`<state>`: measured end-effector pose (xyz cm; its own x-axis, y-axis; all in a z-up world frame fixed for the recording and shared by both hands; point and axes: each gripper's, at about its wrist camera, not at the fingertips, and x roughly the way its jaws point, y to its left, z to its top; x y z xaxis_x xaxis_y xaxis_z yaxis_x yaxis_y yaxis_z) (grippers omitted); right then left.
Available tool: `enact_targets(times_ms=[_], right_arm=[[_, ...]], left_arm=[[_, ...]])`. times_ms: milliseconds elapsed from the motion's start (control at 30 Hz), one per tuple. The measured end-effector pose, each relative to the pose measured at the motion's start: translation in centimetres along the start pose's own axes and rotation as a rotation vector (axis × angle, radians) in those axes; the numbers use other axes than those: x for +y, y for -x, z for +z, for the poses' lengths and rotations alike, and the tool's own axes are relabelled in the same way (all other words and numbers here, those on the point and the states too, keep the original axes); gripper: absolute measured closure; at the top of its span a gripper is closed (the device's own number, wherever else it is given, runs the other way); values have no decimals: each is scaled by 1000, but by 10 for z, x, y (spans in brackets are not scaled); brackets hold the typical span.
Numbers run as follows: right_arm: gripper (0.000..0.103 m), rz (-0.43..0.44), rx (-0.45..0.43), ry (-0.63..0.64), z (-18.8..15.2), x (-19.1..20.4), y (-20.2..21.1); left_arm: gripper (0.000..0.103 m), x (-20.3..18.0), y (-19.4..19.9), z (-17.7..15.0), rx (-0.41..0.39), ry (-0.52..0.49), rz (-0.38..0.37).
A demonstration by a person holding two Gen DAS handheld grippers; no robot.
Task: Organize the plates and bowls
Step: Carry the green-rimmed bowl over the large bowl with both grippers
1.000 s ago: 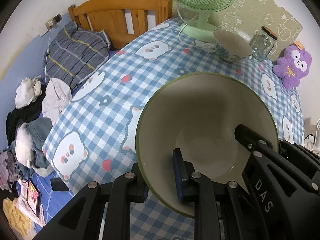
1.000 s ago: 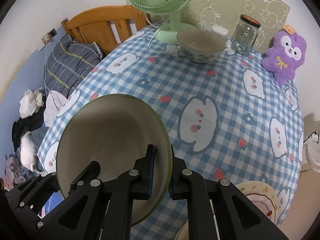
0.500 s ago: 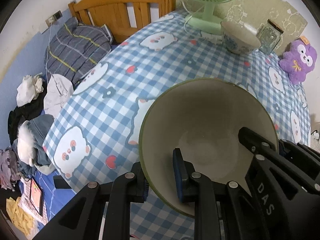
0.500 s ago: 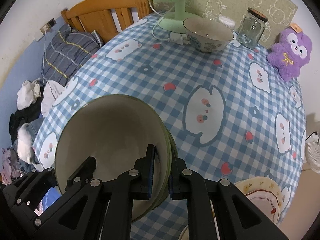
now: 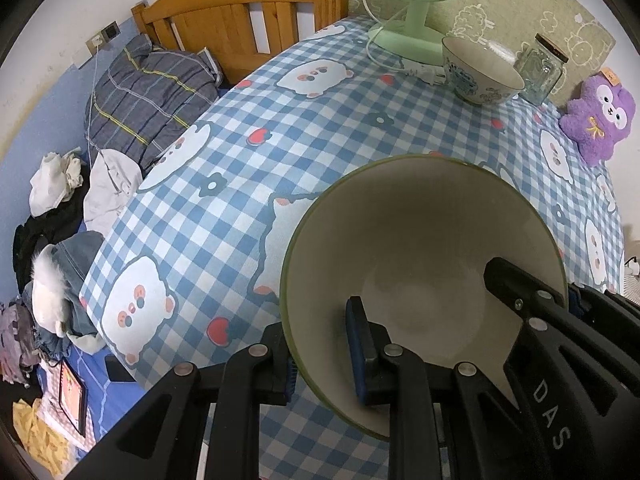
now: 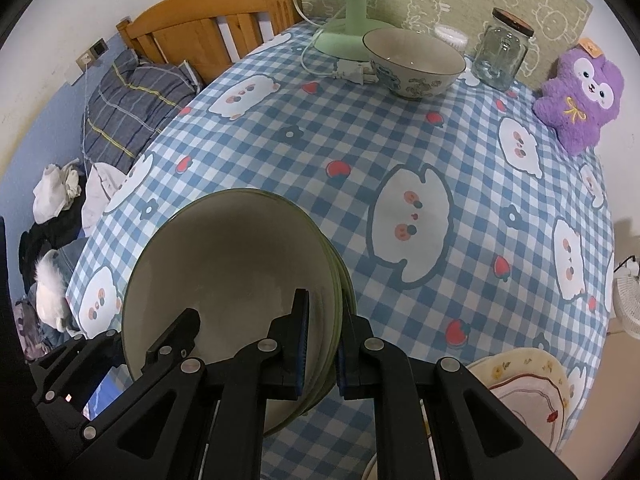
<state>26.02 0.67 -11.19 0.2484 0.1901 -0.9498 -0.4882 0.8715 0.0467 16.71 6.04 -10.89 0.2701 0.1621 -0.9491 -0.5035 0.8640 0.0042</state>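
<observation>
Green-rimmed bowl (image 5: 420, 264) over table (image 5: 280, 120) near edge | left gripper (image 5: 322, 354), right gripper (image 6: 322, 350) both clamp rim | table centre bare

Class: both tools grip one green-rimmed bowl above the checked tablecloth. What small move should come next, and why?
Probably lower the green-rimmed bowl gently until it rests on the tablecloth. The left tool and right tool each pinch opposite sides of its rim, and the cloth beneath looks bare, away from the patterned bowl by the fan.
</observation>
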Motion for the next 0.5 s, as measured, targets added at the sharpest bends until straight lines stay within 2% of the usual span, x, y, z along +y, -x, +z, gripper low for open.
enact_targets(times_ms=[133, 500], right_arm=[[89, -38, 0, 17, -2, 6, 3], [89, -58, 24, 4, -5, 3, 7]], left_arm=[[82, 3, 0, 0, 17, 9, -33], [82, 2, 3, -3, 18, 1, -48]])
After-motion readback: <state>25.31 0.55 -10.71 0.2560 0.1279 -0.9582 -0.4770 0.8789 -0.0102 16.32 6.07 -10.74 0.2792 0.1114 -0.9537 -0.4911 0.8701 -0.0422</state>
